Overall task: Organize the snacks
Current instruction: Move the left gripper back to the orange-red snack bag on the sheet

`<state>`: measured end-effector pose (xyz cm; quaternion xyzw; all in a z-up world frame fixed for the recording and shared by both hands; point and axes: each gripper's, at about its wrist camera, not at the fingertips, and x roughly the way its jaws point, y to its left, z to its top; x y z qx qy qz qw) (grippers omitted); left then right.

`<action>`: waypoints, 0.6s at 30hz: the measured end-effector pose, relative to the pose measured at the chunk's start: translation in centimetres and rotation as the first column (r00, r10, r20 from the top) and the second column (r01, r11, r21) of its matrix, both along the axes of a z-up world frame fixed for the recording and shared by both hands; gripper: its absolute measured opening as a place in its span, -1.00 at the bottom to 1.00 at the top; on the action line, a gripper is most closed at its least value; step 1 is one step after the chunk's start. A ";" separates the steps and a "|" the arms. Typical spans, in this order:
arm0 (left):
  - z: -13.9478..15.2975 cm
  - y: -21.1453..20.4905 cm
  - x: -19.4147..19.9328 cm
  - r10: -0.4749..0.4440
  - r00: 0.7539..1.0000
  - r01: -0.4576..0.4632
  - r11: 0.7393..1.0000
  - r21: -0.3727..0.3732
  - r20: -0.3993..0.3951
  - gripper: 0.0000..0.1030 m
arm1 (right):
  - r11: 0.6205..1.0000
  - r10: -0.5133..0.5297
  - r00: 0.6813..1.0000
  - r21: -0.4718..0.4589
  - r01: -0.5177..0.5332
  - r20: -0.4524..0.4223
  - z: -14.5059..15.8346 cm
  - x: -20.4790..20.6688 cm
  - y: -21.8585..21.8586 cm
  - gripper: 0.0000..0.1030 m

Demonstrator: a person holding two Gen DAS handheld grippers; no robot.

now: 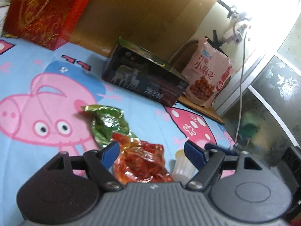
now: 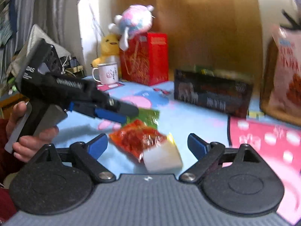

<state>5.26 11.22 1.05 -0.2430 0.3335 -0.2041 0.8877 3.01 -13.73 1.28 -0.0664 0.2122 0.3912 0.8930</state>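
bedsheet (image 1: pixel 28 94) | red snack packet (image 1: pixel 143 162) between open left hand-held gripper (image 1: pixel 152 148) fingers

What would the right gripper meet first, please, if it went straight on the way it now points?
Probably the white packet lying between the right gripper's open jaws, with the red snack packet just behind it; depth is unclear.

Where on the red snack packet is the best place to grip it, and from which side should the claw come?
Probably grip the red snack packet at its crinkled upper edge, next to the green packet, coming from above. It lies flat on the cartoon sheet, so only raised folds offer a hold. Its lower corner touches the white cup. The right claw stands open over it.
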 end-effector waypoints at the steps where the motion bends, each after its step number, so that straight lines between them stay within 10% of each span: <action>1: -0.1 0.4 -0.2 0.008 1.000 -0.008 1.000 -0.006 -0.005 0.51 | 1.000 0.018 1.000 -0.021 -0.018 0.022 0.3 -0.1 0.5 0.81; 12: -1.6 1.6 -0.3 -0.022 0.998 0.014 0.993 -0.117 -0.067 0.64 | 0.896 0.212 0.975 -0.412 -0.163 0.074 -2.3 2.0 7.0 0.52; 18: -2.1 0.6 0.4 -0.072 0.993 0.051 0.975 -0.217 -0.090 0.46 | 0.917 0.129 0.989 -0.389 -0.089 0.078 -2.1 3.2 4.6 0.51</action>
